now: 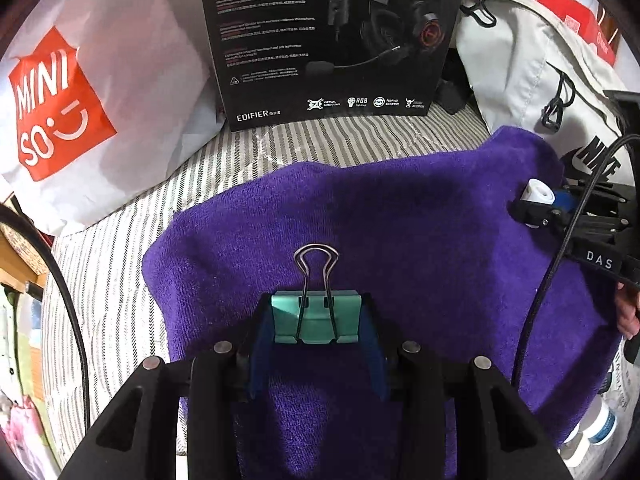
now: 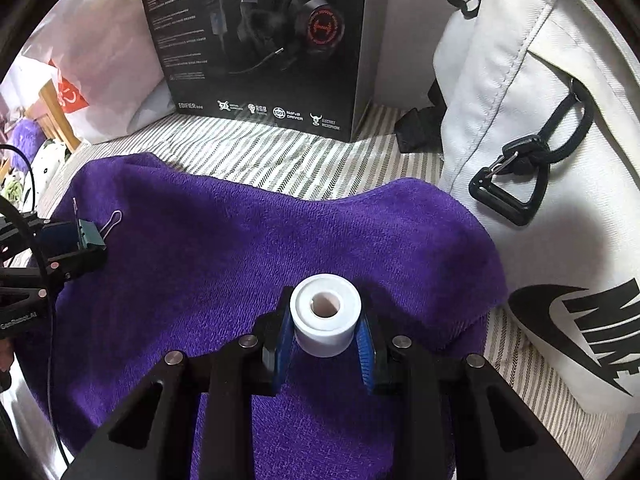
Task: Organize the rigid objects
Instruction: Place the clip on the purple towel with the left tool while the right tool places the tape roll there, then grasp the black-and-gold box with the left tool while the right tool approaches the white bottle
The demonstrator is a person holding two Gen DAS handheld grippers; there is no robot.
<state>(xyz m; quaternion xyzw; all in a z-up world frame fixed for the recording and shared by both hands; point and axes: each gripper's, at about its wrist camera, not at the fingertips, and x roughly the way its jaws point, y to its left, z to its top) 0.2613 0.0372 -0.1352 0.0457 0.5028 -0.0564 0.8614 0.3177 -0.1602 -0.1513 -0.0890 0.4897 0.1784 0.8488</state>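
We have the left gripper clamped on a teal binder clip, wire handles pointing away, above the purple towel. Over on the right, our right gripper pinches a white tape roll between its blue pads, also over the towel. At the far side stands a black box reading "EDIFIER", with "RGB" among its icons. Far left, a white bag says "MINISO"; on the right, a white "NIKE" bag rests on the striped sheet.

Close wrist views, shared purple towel
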